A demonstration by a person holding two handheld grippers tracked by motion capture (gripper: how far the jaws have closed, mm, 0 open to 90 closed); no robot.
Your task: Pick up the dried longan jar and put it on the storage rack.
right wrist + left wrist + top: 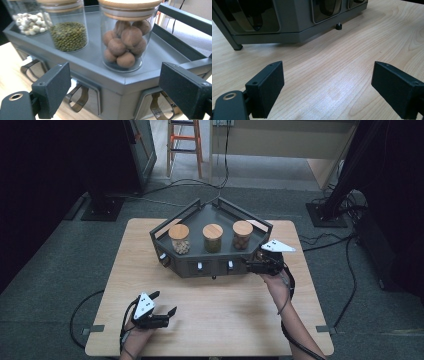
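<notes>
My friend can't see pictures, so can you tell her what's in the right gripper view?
Three glass jars with wooden lids stand on a grey tray: brown nuts nearest, green beans next, white pieces farthest. The open black tongs point at the tray's front, touching nothing.

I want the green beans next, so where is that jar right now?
The green bean jar stands in the middle of the grey rack in the high view, between the pale seed jar and the brown nut jar.

The stool (185, 140) at the high view's upper edge is cut off — legs alone show. In the right gripper view, the pale-seed jar (27, 17) at upper left is blurred — lid cropped.
</notes>
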